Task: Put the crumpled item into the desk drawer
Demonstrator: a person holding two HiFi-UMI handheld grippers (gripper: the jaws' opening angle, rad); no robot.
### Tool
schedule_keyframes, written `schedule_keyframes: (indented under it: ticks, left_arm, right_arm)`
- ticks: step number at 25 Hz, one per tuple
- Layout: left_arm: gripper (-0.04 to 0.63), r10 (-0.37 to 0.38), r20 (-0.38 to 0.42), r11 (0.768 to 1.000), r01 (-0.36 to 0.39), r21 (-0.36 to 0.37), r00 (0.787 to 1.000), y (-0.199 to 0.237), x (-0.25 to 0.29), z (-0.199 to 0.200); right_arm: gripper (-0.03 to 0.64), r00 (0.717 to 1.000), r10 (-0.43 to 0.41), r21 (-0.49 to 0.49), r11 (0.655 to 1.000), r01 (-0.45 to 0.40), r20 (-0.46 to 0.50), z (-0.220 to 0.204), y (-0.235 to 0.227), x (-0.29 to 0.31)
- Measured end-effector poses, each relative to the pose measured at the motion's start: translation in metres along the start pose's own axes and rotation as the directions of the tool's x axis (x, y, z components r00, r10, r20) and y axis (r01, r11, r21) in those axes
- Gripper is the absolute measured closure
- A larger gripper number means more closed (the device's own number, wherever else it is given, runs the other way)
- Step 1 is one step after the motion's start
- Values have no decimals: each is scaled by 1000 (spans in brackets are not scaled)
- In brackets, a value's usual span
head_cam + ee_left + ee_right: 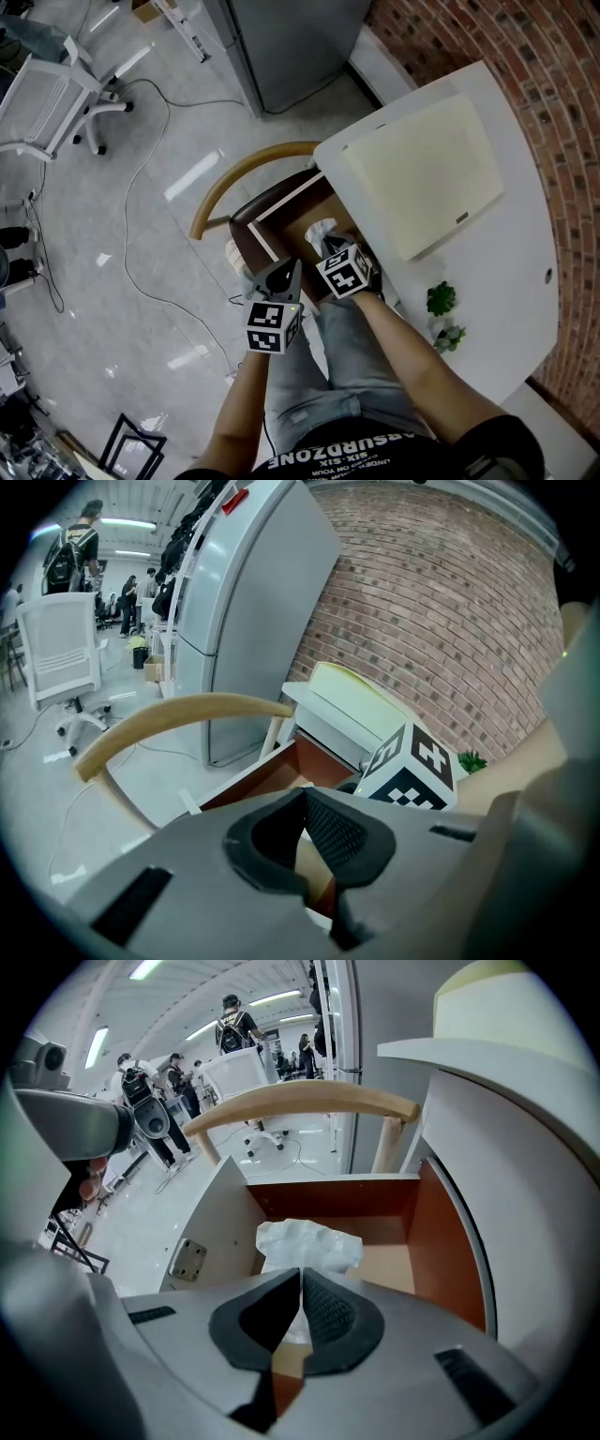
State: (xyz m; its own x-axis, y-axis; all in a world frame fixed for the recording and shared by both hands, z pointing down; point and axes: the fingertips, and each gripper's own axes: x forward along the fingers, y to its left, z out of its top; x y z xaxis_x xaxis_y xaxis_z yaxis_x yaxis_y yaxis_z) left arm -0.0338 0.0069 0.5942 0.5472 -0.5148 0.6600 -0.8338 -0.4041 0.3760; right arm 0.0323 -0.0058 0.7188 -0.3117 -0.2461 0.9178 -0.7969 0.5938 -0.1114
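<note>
1. The right gripper (300,1274) has its jaws pressed together on the near edge of the white crumpled paper-like item (309,1241); a strip of white shows in the slit between the pads.
2. Key relation: the item sticks straight out ahead of the right jaw tips, already over the brown interior of the open white-rimmed desk drawer (450,1241); I cannot tell whether it touches the drawer floor, since its underside is hidden by the jaws.
3. Long axis: the item is bunched, slightly longer along the jaw line, pointing toward the drawer's back wall; judgement: letting go here should drop it inside.
4. Head view: the item (322,230) sits inside the drawer (281,199) outline, just beyond the right gripper (330,246); the right gripper is clearly nearer.
5. The left gripper (302,794) has jaws together on nothing; it (286,274) hangs left of the drawer's near end, apart from the item.
6. Writing: the black shirt's print reads roughly "SURDZONE", upside down; smaller lines unreadable; cube markers are patterns only; the small dark label on the cream flat box (422,169) on the white desk (506,281) is too small.
</note>
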Motion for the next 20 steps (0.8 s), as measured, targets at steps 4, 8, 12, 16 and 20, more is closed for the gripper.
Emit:
schedule_keyframes:
  ticks: [4, 8, 12, 16, 20]
  left_arm:
    - [591, 7, 1, 1000, -7, -2, 1000, 5, 1, -1]
    - [591, 10, 1, 1000, -10, -12, 1000, 9, 2, -1]
    - [591, 1, -9, 1000, -1, 0, 1000, 10, 4, -1]
    - [591, -2, -7, 1000, 2, -4, 1000, 12, 7, 1]
    - [591, -7, -13, 1000, 7, -2, 1000, 12, 10, 0]
  right_arm:
    - [611, 1000, -1, 3, 1000, 1, -10, 0, 0, 6]
    - [611, 1000, -8, 2, 1000, 8, -24, -2, -3, 11]
    - [611, 999, -7, 7, 1000, 7, -35, -5, -3, 15]
    - [611, 999, -5, 6, 1000, 5, -45, -7, -4, 19]
    - [611, 999, -6, 9, 1000, 6, -51, -8, -5, 22]
